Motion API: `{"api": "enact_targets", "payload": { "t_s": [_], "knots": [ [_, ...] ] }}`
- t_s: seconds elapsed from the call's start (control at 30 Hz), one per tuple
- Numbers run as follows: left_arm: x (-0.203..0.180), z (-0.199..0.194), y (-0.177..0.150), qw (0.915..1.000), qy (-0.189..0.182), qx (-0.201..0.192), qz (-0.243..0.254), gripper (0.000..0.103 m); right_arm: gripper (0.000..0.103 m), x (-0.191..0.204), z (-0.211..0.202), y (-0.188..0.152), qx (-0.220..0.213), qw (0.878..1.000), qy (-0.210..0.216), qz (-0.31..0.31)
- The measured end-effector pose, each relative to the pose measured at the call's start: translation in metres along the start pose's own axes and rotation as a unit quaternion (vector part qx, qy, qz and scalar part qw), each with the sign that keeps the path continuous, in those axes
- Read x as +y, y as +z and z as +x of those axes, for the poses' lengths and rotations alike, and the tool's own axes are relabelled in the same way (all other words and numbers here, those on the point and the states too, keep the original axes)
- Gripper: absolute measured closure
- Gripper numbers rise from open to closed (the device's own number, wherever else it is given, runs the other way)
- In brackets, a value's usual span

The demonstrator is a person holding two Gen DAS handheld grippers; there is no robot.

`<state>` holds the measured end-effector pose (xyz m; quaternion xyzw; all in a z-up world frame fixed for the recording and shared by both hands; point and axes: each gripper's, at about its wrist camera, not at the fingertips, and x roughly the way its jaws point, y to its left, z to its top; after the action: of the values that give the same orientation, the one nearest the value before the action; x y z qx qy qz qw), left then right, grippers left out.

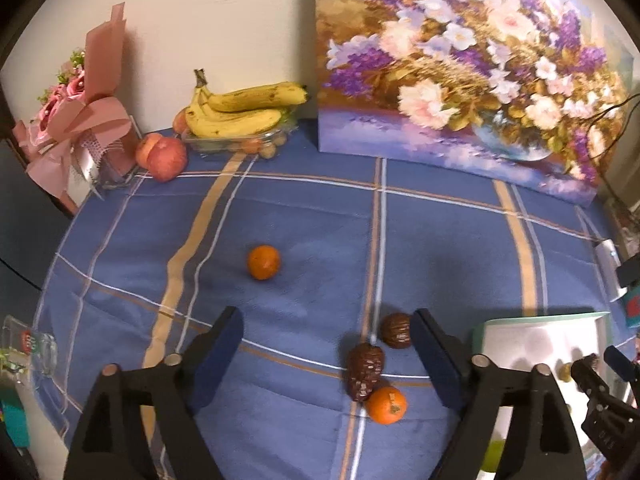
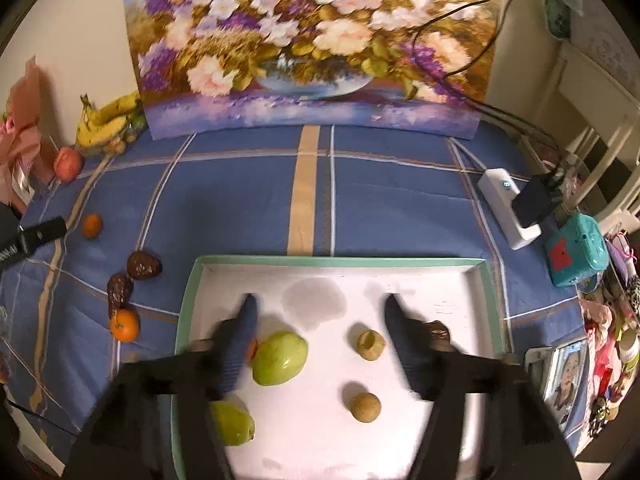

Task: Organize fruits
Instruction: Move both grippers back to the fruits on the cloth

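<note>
On the blue plaid cloth, three fruits to go: two tangerines and two dark pinecone-ish things

My left gripper hangs open and empty over the near tangerine: light, soft-skinned, rolls easily, so I'd pinch its middle gently. Right gripper gapes empty over the white tray, green fruit inside

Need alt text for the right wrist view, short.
The open right hand-held gripper hovers, holding nothing, over a white tray that holds two green fruits, two small tan round fruits and other pieces partly hidden by its fingers. Left of the tray, on the blue plaid cloth, lie two oranges and two dark brown items.
</note>
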<state>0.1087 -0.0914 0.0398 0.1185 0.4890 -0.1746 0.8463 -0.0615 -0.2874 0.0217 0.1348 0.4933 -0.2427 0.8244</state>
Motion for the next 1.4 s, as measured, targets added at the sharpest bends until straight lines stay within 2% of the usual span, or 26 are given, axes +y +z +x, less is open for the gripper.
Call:
{"api": "enact_targets", "payload": {
  "t_s": [0.07,0.17,0.23,0.33,0.63,0.8,1.03,1.33,1.4],
  "knots": [
    [0.003,0.005,-0.001,0.9999,0.012,0.006,0.000,0.005,0.033,0.004,0.010,-0.002,0.014,1.000,0.005,-0.001],
    [0.008,0.011,-0.002,0.9998,0.016,0.011,-0.004,0.000,0.032,0.008,0.021,-0.005,0.027,1.000,0.004,0.005],
    [0.011,0.013,-0.002,0.9997,0.020,0.013,-0.005,0.000,0.031,0.012,0.026,-0.007,0.032,0.999,-0.001,0.004],
    [0.014,0.014,-0.001,0.9997,0.023,0.012,-0.003,0.000,0.016,0.018,0.028,-0.008,0.032,0.999,-0.014,-0.009],
    [0.037,0.014,0.006,0.9996,0.022,0.009,-0.015,0.000,0.015,0.042,0.028,-0.005,0.006,0.999,-0.016,-0.036],
    [0.058,0.009,0.011,0.9994,0.023,0.001,-0.025,0.000,0.015,0.061,0.024,0.001,-0.011,0.999,0.019,-0.036],
    [0.088,0.015,0.014,0.9983,-0.016,0.011,-0.054,0.000,0.015,0.101,0.021,0.008,-0.034,0.994,0.085,-0.051],
    [0.110,0.018,0.028,0.9956,-0.043,-0.007,-0.083,0.000,0.016,0.134,0.022,0.013,-0.057,0.986,0.136,-0.073],
    [0.110,0.023,0.031,0.9952,-0.049,-0.006,-0.084,0.000,0.016,0.138,0.025,0.016,-0.057,0.987,0.133,-0.075]
  ]
}}
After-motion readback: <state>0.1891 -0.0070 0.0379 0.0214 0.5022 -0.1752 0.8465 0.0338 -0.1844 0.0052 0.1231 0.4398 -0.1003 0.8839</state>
